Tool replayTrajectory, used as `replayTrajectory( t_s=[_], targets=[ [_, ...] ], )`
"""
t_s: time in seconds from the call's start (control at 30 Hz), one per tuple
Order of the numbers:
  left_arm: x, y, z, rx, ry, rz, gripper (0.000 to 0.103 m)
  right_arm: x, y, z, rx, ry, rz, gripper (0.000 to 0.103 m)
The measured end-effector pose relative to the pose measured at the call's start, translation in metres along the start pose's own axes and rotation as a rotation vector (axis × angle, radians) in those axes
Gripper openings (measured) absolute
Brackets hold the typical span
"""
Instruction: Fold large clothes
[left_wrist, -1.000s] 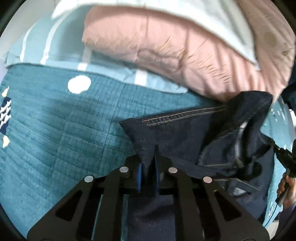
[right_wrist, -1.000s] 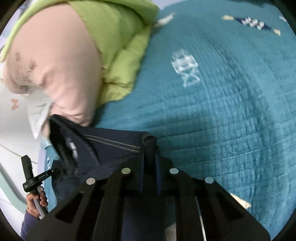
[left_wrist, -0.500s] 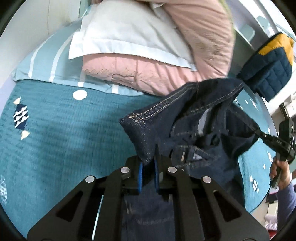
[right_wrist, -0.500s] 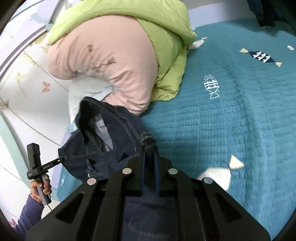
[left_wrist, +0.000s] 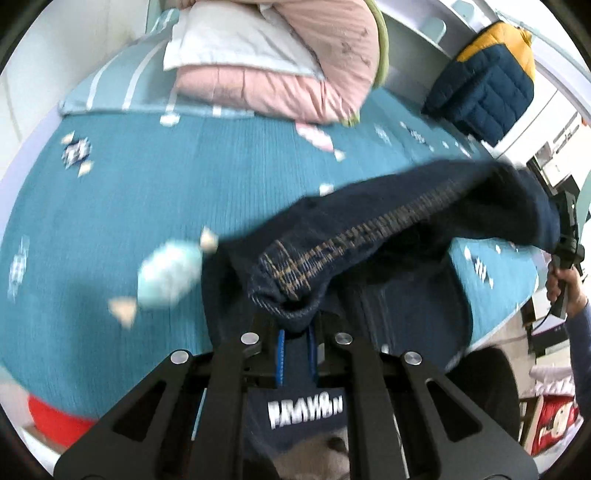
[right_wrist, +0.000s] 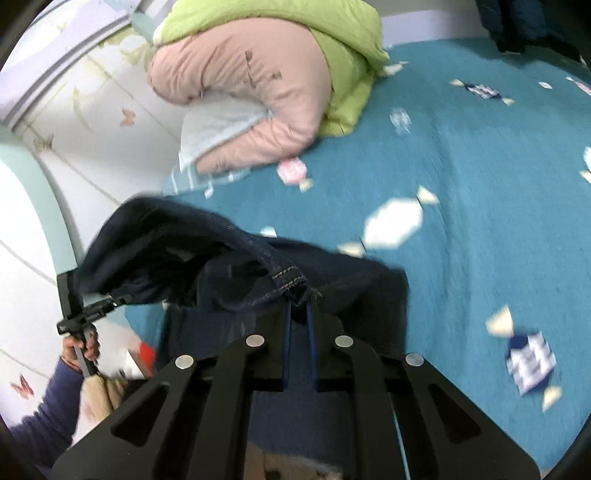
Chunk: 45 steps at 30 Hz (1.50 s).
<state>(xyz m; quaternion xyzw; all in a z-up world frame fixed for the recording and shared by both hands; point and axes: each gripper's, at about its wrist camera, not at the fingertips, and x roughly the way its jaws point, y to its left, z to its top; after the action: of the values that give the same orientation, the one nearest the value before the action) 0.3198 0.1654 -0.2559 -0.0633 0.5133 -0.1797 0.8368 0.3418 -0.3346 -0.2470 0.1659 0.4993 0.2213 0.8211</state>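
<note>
Dark blue jeans (left_wrist: 406, 221) hang in the air over a teal bedspread (left_wrist: 147, 184), stretched by the waistband between my two grippers. My left gripper (left_wrist: 295, 328) is shut on one end of the waistband. My right gripper (right_wrist: 299, 314) is shut on the other end; the jeans (right_wrist: 207, 258) sag away from it to the left. In the left wrist view the right gripper (left_wrist: 565, 236) shows at the far right. In the right wrist view the left gripper (right_wrist: 85, 306) shows at the lower left. The legs hang below, mostly hidden.
A pink and green duvet (right_wrist: 266, 85) and a white pillow (left_wrist: 236, 40) are piled at the head of the bed. A navy and yellow puffer jacket (left_wrist: 487, 77) hangs beyond the bed. A wall (right_wrist: 92, 129) runs along the left side.
Both grippers have lifted the jeans and pulled back from the pillows toward the bed's near part. The waistband is now stretched out between them. The views are motion-blurred.
</note>
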Motion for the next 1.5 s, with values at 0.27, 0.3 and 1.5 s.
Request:
replayTrajectory(
  t_s=[0.27,0.3,1.5],
  targets=[
    [0.028,0.0,-0.101,-0.001,0.16,0.025,0.009,0.023,-0.038,-0.101,0.087,0.2,-0.113,0.003],
    [0.031,0.002,-0.105,-0.018,0.162,0.022,0.009,0.029,-0.043,-0.109,0.084,0.227,-0.148,0.003],
    [0.058,0.051,-0.017,-0.403,0.072,-0.011,0.071,0.129,-0.016,-0.1,0.224,0.234,-0.124,0.022]
  ],
)
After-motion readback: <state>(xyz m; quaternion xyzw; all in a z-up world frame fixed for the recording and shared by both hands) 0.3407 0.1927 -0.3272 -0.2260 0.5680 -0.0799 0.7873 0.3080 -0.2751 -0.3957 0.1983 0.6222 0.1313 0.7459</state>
